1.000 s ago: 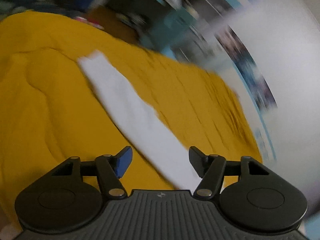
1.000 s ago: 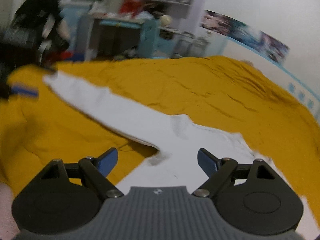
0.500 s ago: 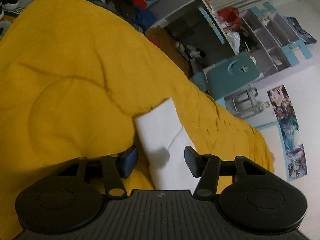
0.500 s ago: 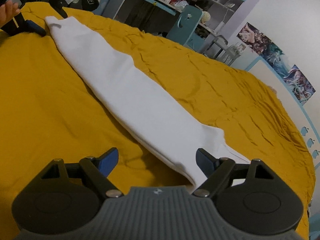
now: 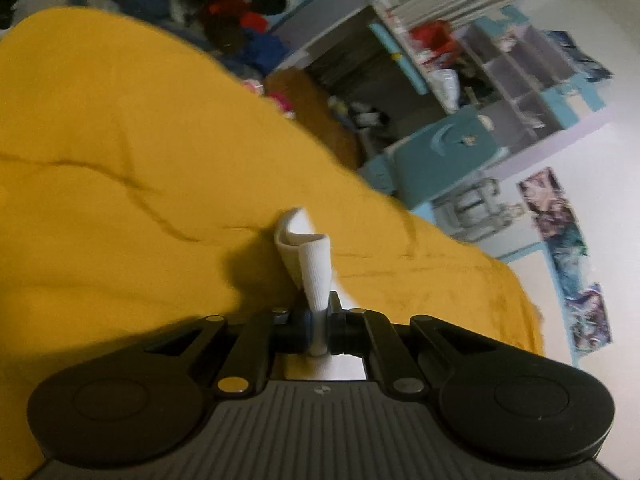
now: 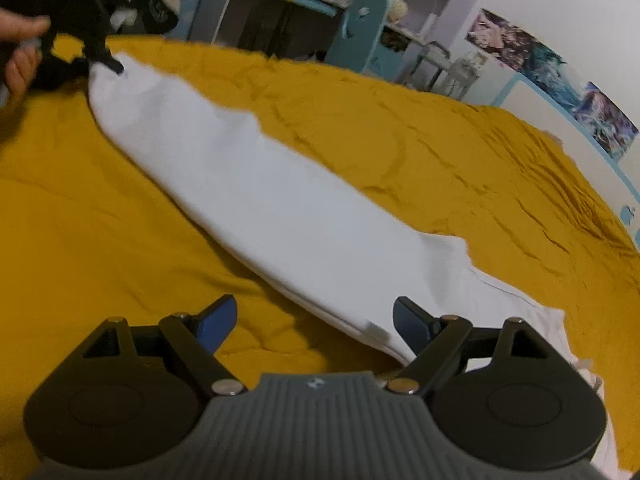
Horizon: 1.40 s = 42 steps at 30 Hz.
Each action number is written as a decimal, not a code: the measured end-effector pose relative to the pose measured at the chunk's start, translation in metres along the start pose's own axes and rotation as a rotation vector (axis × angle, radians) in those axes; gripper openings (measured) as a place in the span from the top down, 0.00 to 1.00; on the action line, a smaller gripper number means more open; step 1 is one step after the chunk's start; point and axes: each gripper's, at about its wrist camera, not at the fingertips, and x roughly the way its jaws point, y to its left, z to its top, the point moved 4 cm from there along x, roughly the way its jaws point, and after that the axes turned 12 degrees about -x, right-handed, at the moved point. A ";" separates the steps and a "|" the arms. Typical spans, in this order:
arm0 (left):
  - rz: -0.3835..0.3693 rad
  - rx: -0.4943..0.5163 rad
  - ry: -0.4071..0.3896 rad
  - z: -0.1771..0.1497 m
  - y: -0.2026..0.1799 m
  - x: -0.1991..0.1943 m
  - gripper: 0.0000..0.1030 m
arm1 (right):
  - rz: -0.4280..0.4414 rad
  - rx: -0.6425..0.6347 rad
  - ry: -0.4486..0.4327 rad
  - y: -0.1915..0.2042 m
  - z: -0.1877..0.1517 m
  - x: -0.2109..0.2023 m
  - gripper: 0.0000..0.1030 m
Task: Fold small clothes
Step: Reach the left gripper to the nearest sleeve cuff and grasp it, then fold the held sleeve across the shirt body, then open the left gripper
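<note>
The left claw (image 5: 318, 330) is pressed together on the cuff end of the long white knit garment (image 6: 256, 196). Half a second earlier its fingers were spread with the cuff lying flat between them; the grip is therefore new. In the left wrist view the pinched fabric stands up from the jaws toward 12 o'clock and curls over at its tip, which indicates that the end has already left the surface.

The right claw (image 6: 316, 316) is spread. Its blue-padded fingers (image 6: 216, 316) straddle the lower edge of the garment without gripping it. In the right wrist view the garment lies as a narrow band on the mustard-yellow quilted bed cover (image 6: 460, 168), running from 5 o'clock, where the wider body portion spreads out, up to 10 o'clock, where the left claw appears as a dark shape clamped on the far end. A bare hand (image 6: 18, 56) is visible behind that claw at 9 o'clock. Compared with half a second ago, the band has stayed in nearly the same position.

Judgement: the step in hand is a lengthwise fold of this band. With the far end secured, the likely requirement is to carry it toward the near end while the right claw steadies or pins the fabric. The pinch is narrow, so the cuff may slip or twist during transfer.

Background: a blue chair (image 6: 356, 28) and shelving stand beyond the bed at 12 o'clock.
</note>
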 end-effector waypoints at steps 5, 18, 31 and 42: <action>-0.164 0.089 0.082 -0.028 -0.068 -0.020 0.94 | -0.004 0.086 -0.015 -0.025 -0.039 -0.053 0.21; -0.540 0.347 0.536 -0.256 -0.246 -0.083 0.94 | -0.206 0.362 0.114 -0.086 -0.198 -0.158 0.21; -0.346 0.612 0.929 -0.515 -0.183 -0.057 0.91 | -0.312 0.563 0.188 -0.137 -0.321 -0.225 0.21; -0.344 0.726 0.874 -0.438 -0.180 -0.068 0.65 | -0.218 0.984 0.020 -0.239 -0.384 -0.221 0.21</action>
